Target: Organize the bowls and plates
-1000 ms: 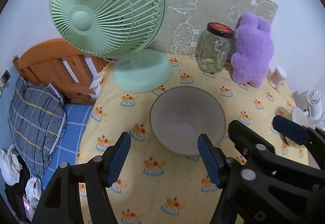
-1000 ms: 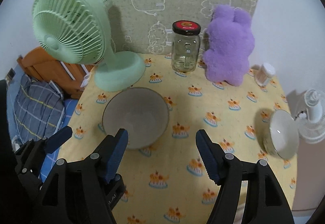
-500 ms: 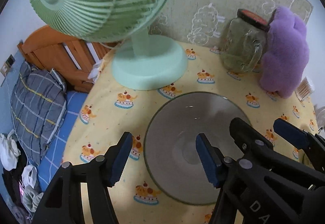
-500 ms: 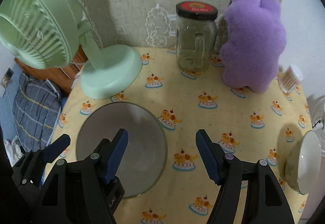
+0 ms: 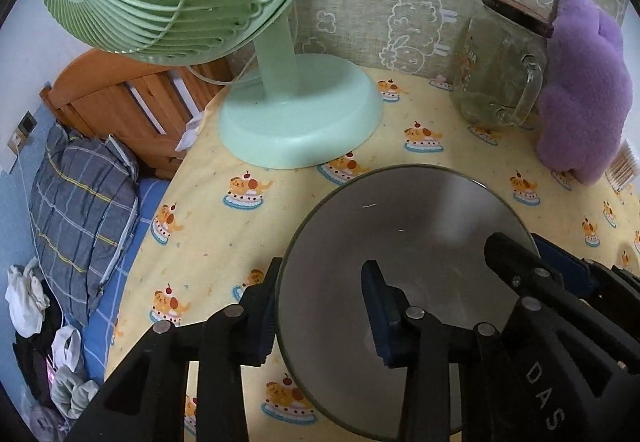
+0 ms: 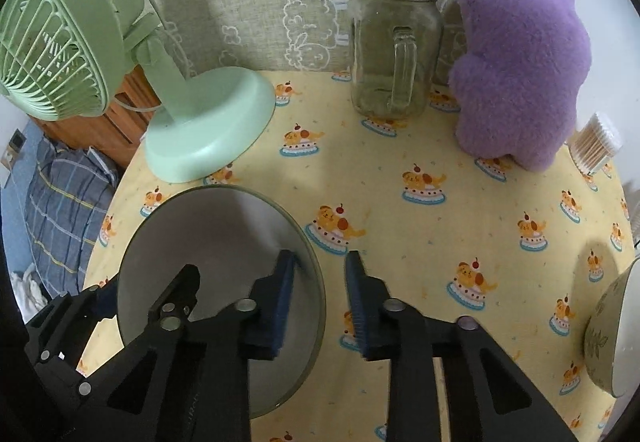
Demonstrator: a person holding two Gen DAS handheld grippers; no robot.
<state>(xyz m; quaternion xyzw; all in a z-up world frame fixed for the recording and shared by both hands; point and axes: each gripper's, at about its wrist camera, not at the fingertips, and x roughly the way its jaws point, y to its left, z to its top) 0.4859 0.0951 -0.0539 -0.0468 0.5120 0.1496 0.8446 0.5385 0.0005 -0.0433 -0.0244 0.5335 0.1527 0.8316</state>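
A grey bowl (image 5: 408, 226) stands on the yellow tablecloth, also in the right wrist view (image 6: 208, 234). My left gripper (image 5: 320, 314) straddles its left rim, one finger outside and one inside, jaws still apart. My right gripper (image 6: 320, 302) straddles its right rim the same way, left finger inside, right finger outside on the cloth. A second bowl with a leaf pattern (image 6: 608, 338) sits at the right edge of the right wrist view.
A green desk fan (image 6: 200, 129) stands at the back left, a glass jar mug (image 6: 394, 53) and a purple plush (image 6: 516, 57) at the back. A cotton-swab box (image 6: 596, 141) is at the right. The table edge drops to a bed (image 5: 80, 201) on the left.
Both grippers have moved forward and down onto the grey bowl and narrowed their jaws; each now has one finger inside the rim and one outside.
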